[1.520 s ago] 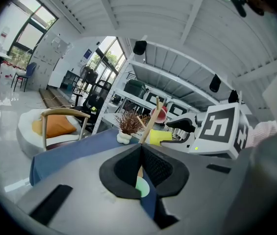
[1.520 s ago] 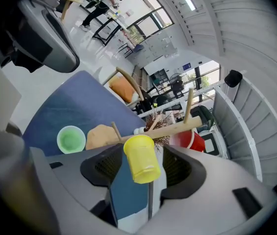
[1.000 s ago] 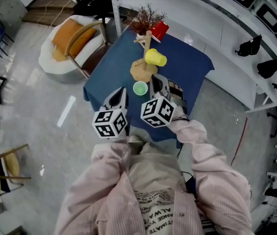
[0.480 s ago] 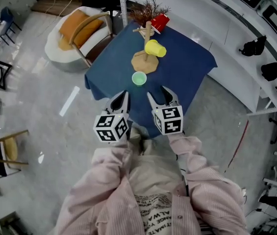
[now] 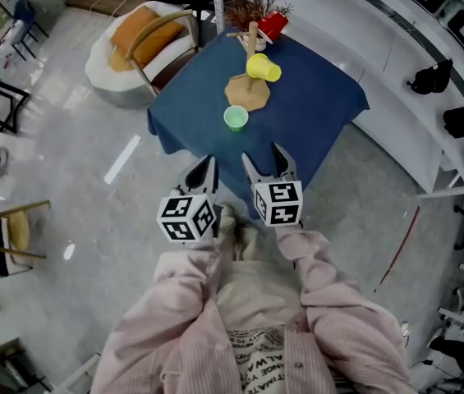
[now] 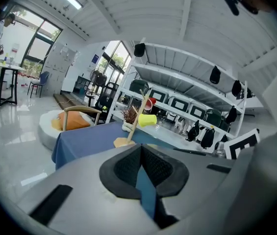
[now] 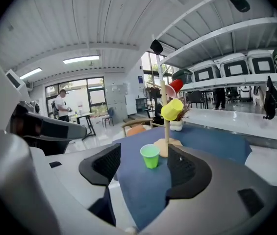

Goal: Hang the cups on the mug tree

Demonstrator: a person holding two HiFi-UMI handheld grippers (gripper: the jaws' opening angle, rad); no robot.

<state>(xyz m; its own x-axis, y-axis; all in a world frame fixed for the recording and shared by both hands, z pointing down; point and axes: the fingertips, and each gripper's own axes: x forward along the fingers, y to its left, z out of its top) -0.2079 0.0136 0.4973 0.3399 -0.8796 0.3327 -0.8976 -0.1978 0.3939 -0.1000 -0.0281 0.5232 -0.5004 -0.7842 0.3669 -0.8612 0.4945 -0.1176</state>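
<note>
A wooden mug tree [image 5: 252, 56] stands on the table's blue cloth [image 5: 322, 105]. It carries a yellow cup [image 5: 263, 68] and, higher up, a red cup [image 5: 273, 25]. In front of its base a green cup [image 5: 235, 118] stands upright on the cloth. Both grippers hover off the table's near edge, short of the cups. My left gripper [image 5: 203, 171] is shut with nothing between its pads [image 6: 140, 148]. My right gripper [image 5: 263, 161] is open; its jaws have just been opening and hold nothing. Between them, farther off, I see the green cup [image 7: 150, 156], the yellow cup [image 7: 172, 109] and the red cup [image 7: 174, 87].
A dried plant in a vase [image 5: 252, 8] stands behind the tree. A chair with an orange cushion [image 5: 145, 43] sits at the table's far left. White shelving with black bags [image 5: 441, 76] runs along the right. A person [image 7: 60, 104] stands far off by a window.
Both grippers have drawn back from over the table to beyond its near edge. The right gripper has rolled upright and its jaws have opened. The green cup has stayed on the cloth.
</note>
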